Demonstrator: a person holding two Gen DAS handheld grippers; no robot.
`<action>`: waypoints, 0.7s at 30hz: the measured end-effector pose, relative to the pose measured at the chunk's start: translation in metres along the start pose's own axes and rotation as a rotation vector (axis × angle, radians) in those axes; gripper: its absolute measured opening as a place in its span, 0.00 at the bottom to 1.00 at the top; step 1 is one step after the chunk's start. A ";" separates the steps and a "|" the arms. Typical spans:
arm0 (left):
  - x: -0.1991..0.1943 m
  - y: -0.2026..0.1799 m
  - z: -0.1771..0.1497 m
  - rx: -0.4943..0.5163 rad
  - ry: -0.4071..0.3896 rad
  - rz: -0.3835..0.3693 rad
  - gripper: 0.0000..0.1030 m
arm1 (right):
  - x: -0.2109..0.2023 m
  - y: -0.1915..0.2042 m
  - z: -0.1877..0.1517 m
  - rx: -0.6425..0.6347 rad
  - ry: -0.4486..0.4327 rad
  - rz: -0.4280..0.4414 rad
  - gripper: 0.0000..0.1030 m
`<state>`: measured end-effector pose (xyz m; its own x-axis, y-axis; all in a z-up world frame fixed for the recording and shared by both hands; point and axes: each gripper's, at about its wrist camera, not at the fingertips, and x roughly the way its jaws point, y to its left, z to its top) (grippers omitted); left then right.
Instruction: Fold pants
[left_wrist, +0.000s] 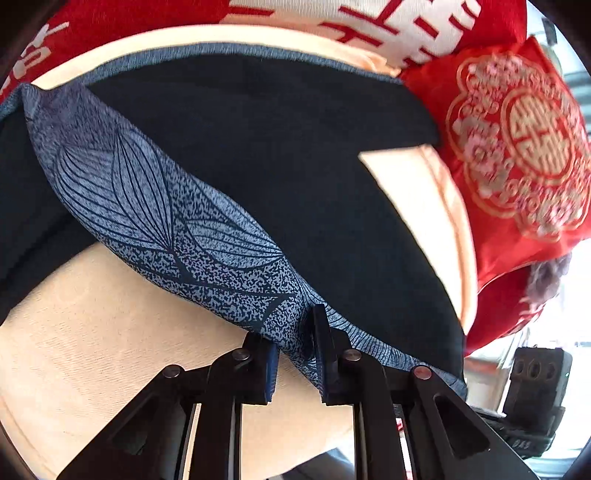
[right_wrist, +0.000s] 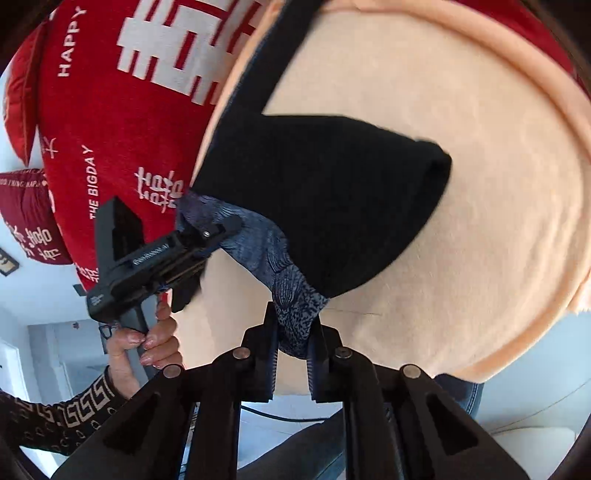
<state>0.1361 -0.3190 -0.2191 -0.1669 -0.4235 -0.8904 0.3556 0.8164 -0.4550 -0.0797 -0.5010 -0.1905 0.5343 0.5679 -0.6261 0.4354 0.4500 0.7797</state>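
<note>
The pants (left_wrist: 277, 173) are dark navy with a blue leaf-print lining (left_wrist: 177, 221) turned out along one edge. They lie on a peach blanket (left_wrist: 110, 350). My left gripper (left_wrist: 295, 354) is shut on the printed edge, with cloth bunched between its fingers. In the right wrist view the pants (right_wrist: 332, 199) hang as a dark fold, and my right gripper (right_wrist: 293, 339) is shut on the printed edge (right_wrist: 291, 295). The left gripper (right_wrist: 207, 236) shows there too, clamped on the same edge further left, held by a hand.
Red cushions with white and gold lettering lie beyond the blanket (left_wrist: 517, 155) (right_wrist: 122, 122). The blanket's rolled edge (right_wrist: 554, 147) curves around on the right. A black device (left_wrist: 535, 387) stands at the lower right of the left wrist view.
</note>
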 end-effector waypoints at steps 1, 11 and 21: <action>-0.009 -0.004 0.005 0.003 -0.022 -0.006 0.17 | -0.009 0.012 0.013 -0.033 -0.009 0.002 0.13; -0.054 -0.049 0.113 0.113 -0.253 0.048 0.18 | -0.036 0.106 0.215 -0.320 -0.104 -0.081 0.13; -0.071 -0.020 0.150 0.100 -0.366 0.293 0.59 | 0.044 0.118 0.331 -0.372 -0.103 -0.385 0.19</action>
<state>0.2793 -0.3640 -0.1446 0.2825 -0.3059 -0.9092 0.4286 0.8882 -0.1656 0.2351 -0.6515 -0.1280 0.4629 0.2519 -0.8499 0.3376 0.8364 0.4318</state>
